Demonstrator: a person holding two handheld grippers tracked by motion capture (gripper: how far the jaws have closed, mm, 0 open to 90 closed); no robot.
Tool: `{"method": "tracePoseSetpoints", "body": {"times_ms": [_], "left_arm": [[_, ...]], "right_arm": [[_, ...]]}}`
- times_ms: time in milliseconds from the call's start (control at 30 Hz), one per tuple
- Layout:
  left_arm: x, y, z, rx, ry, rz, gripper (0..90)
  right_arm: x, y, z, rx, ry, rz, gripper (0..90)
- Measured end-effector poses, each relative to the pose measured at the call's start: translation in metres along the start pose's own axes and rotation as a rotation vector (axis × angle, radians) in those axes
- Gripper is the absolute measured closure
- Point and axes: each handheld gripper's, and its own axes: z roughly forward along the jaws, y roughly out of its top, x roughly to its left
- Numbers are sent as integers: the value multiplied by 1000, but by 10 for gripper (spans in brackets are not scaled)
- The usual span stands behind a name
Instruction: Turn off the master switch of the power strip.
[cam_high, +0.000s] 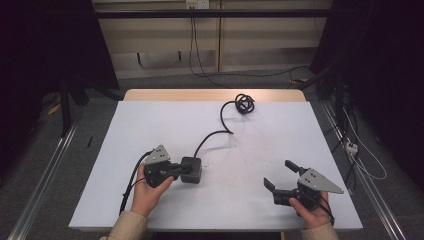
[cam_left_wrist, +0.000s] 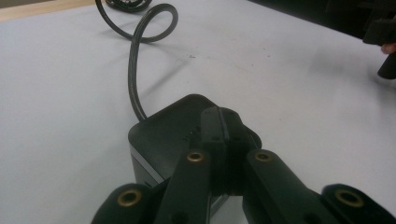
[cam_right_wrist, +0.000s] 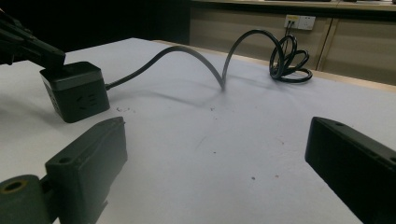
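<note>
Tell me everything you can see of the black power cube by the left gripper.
The power cube is a matte black, round-cornered block, apparently plastic, with a paler band below its top and socket slots in one side. It sits upright on the white table. The left gripper, jaws shut, rests its tips on the cube's top. Its black cord arcs away to a coil at the far edge.

black socket cube (cam_high: 192, 169), black cord (cam_high: 215, 135) — white table (cam_high: 150, 130)
</note>
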Motion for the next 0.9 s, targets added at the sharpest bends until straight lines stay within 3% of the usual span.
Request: {"method": "tracePoseSetpoints", "body": {"times_ms": [900], "left_arm": [[-4, 2, 1, 15, 28, 8, 900]], "right_arm": [[1, 0, 0, 2, 6, -2, 53]]}}
